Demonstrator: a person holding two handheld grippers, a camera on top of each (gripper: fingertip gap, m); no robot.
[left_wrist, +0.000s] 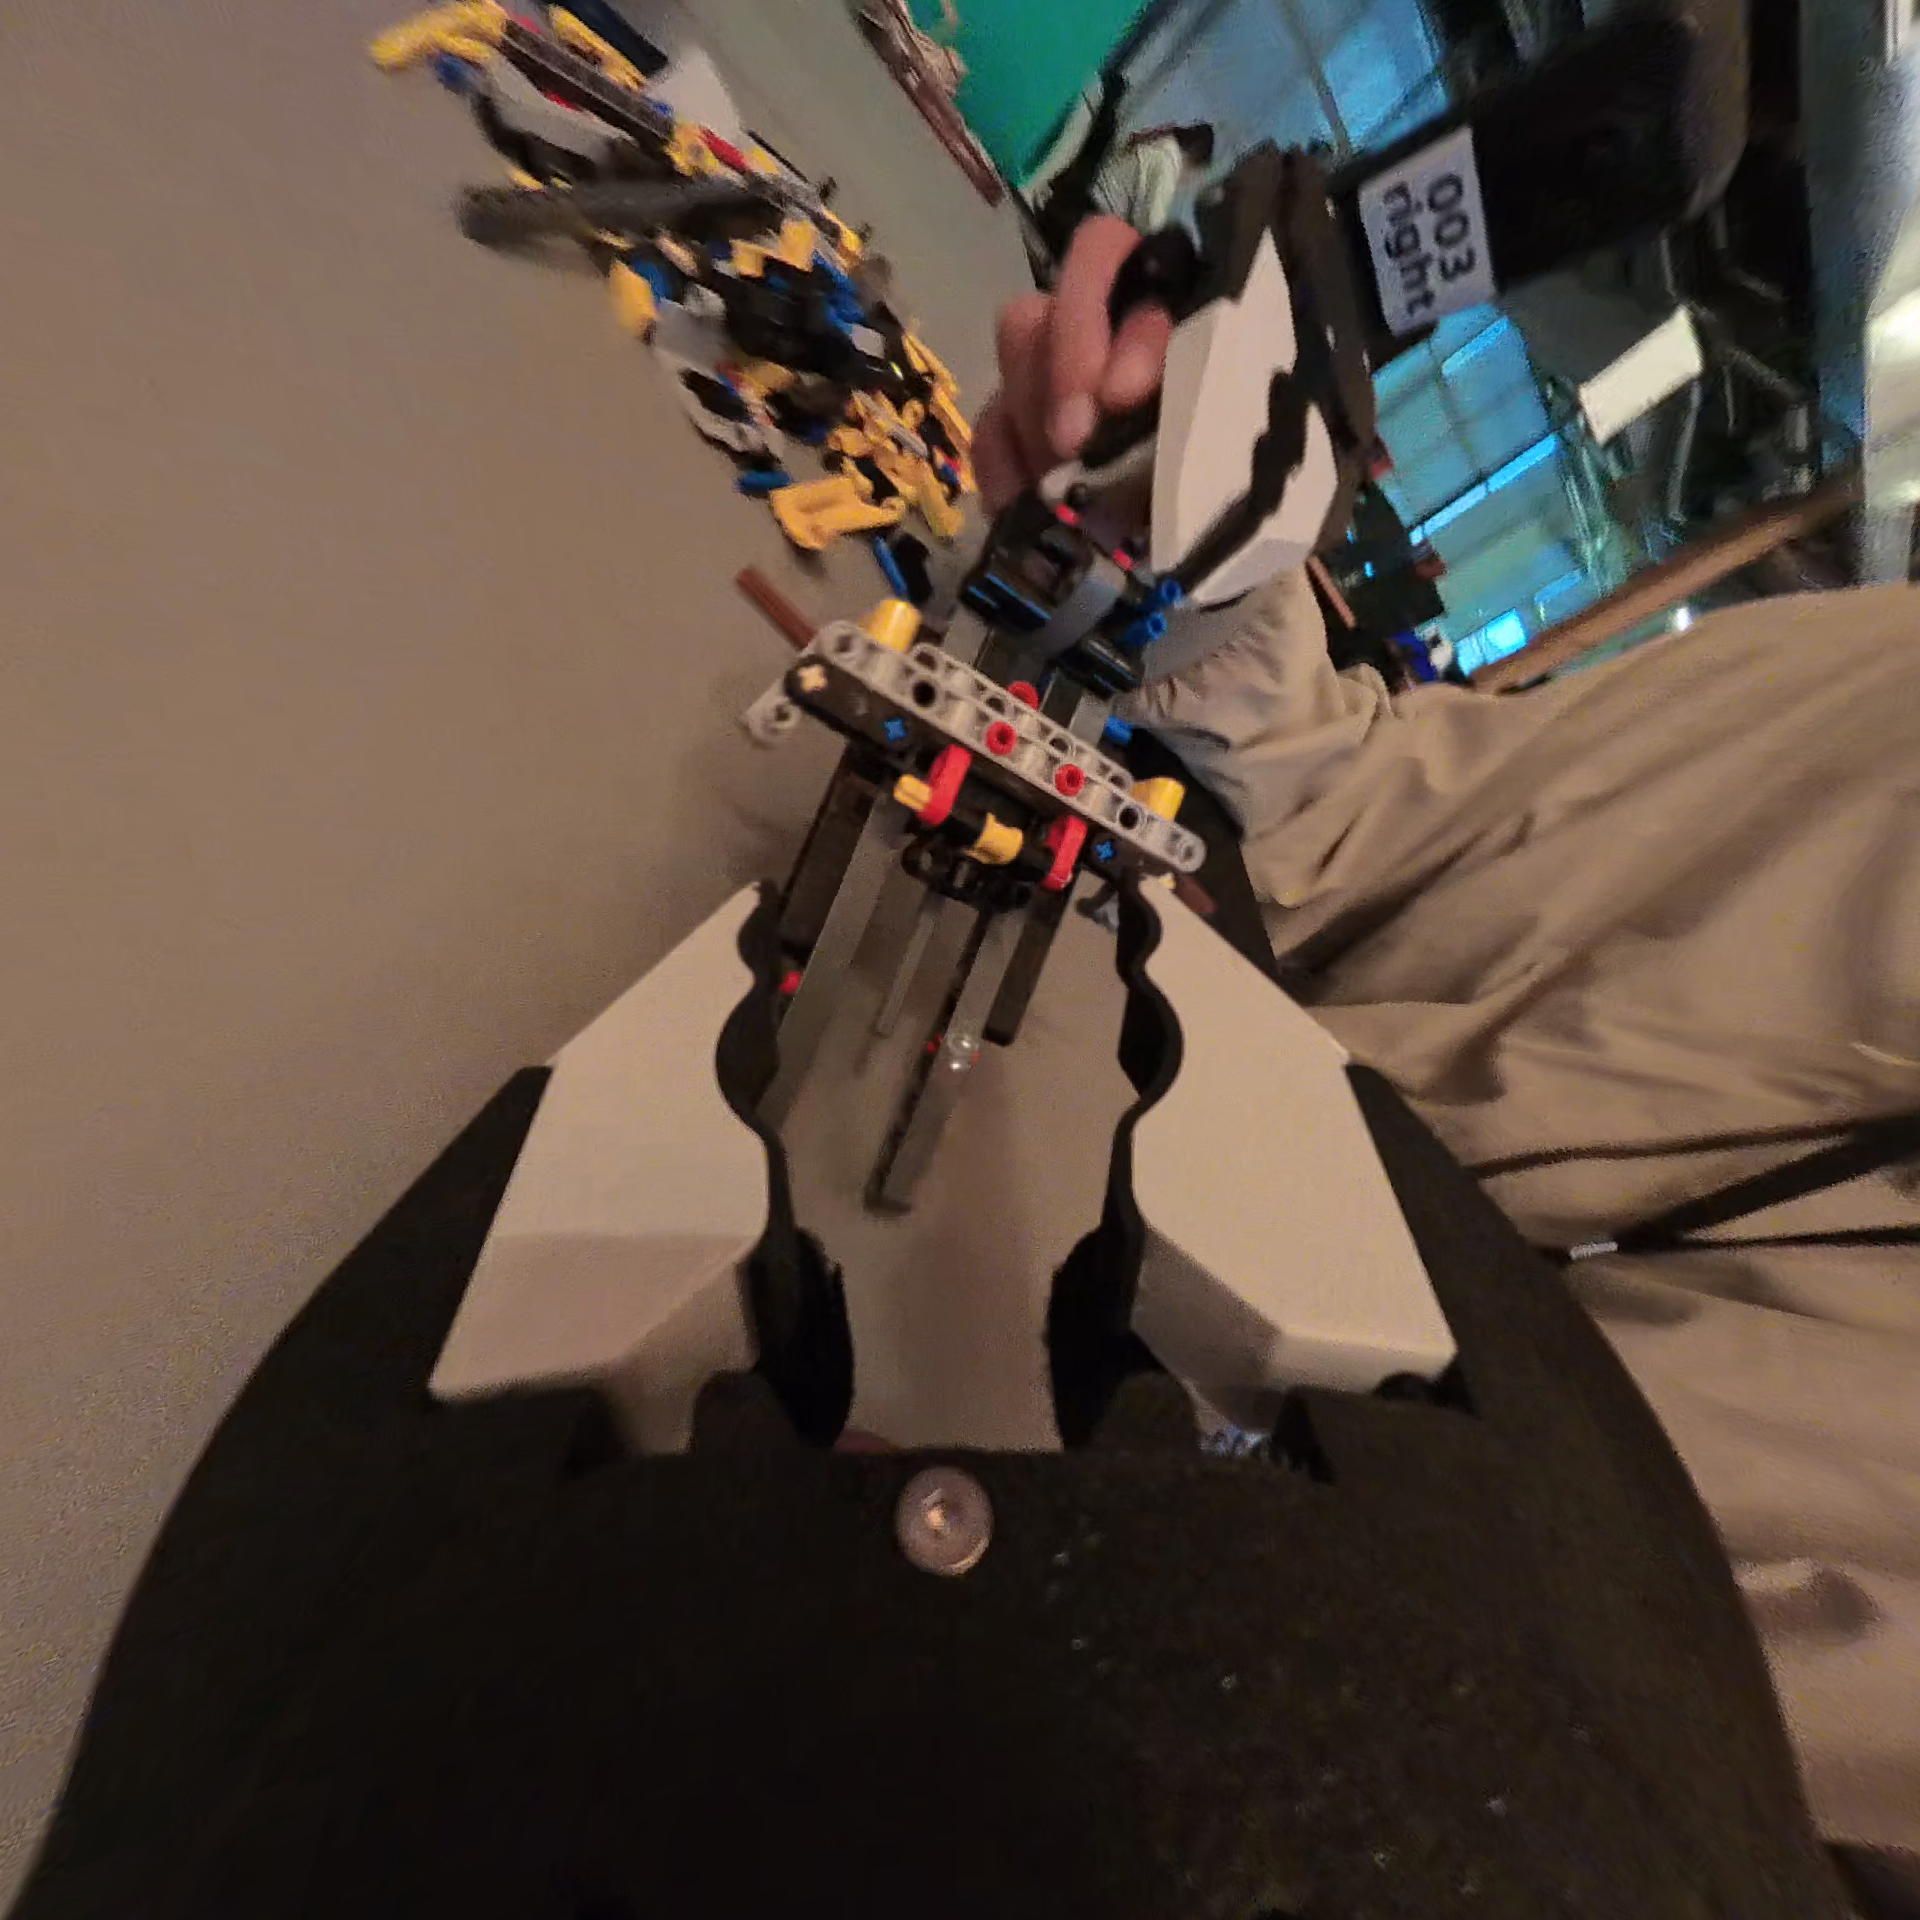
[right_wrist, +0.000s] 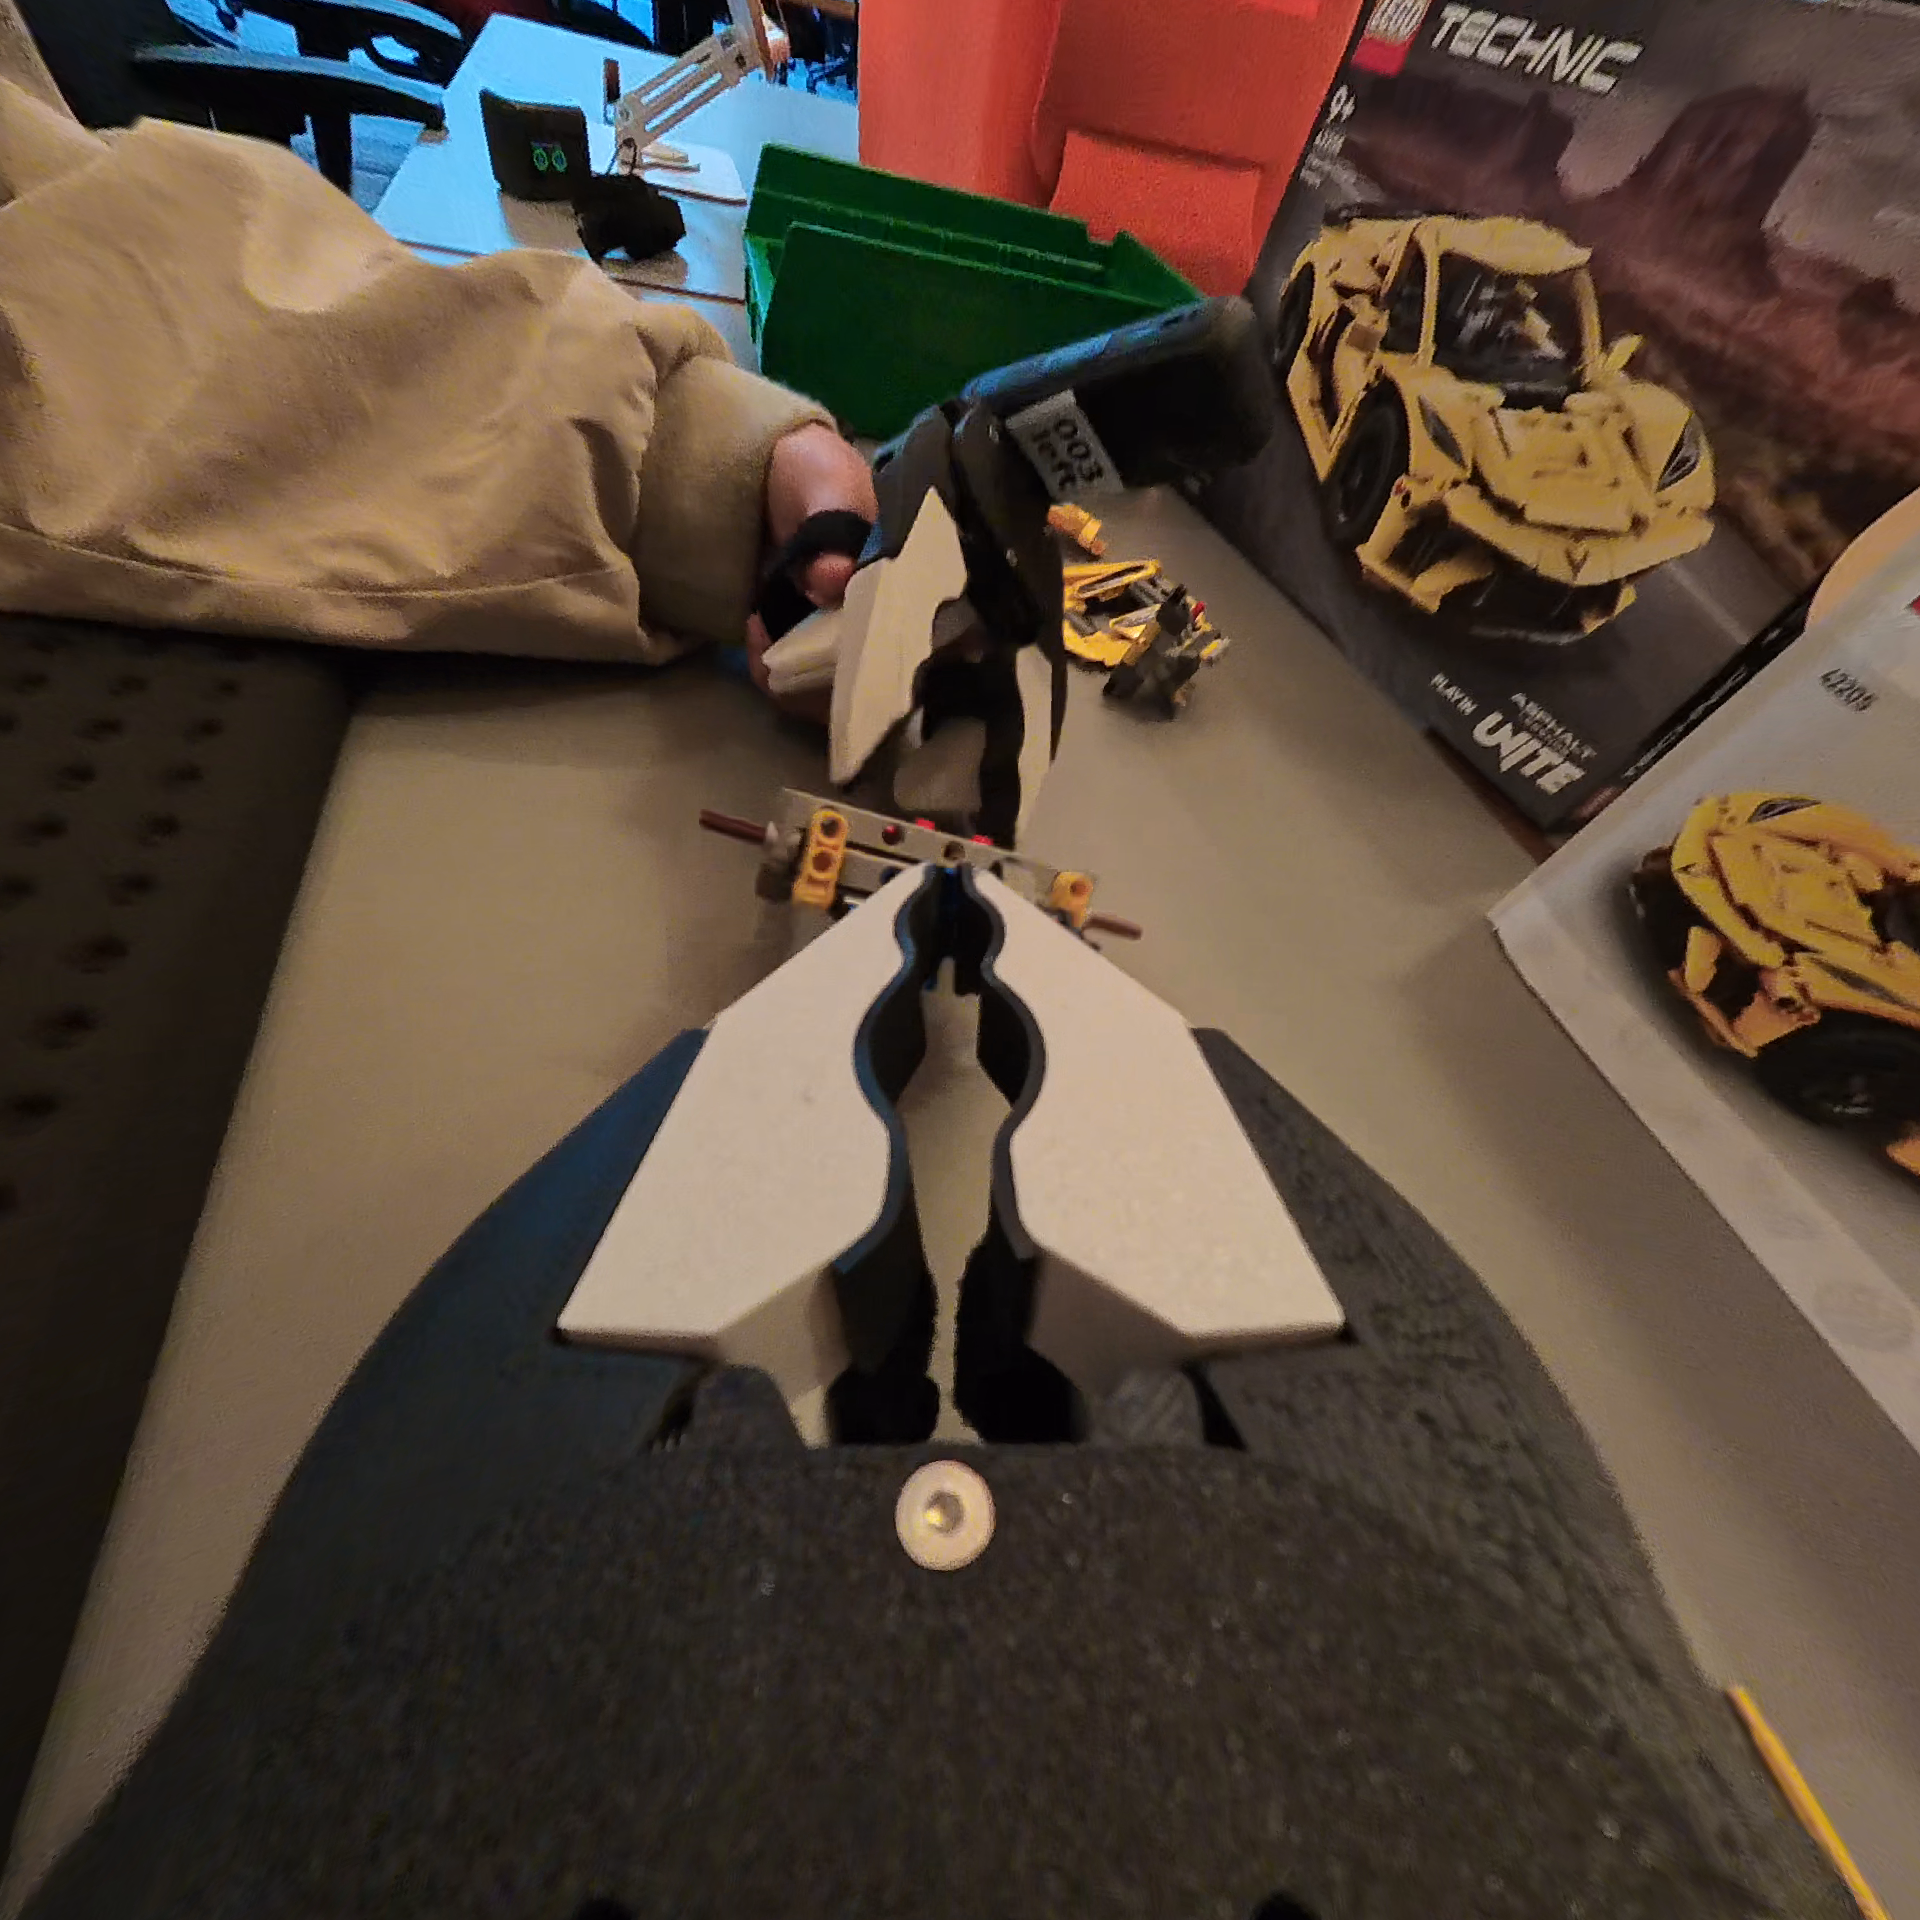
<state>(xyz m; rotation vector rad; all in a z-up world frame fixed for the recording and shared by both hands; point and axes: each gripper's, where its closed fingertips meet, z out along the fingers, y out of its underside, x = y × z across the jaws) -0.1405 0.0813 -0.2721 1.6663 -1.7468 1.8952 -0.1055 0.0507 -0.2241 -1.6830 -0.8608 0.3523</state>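
Each wrist camera looks forward along its own jaws, close above the counter (right_wrist: 1299, 883), the left view rolled sideways and the right view level, the two facing each other from opposite ends of the brick assembly (left_wrist: 987, 758), their shared subject, each also showing the opposing gripper.

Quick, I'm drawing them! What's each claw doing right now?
Left claw: closed around the brick frame, holding it.
Right claw: closed on the brick frame's other end.
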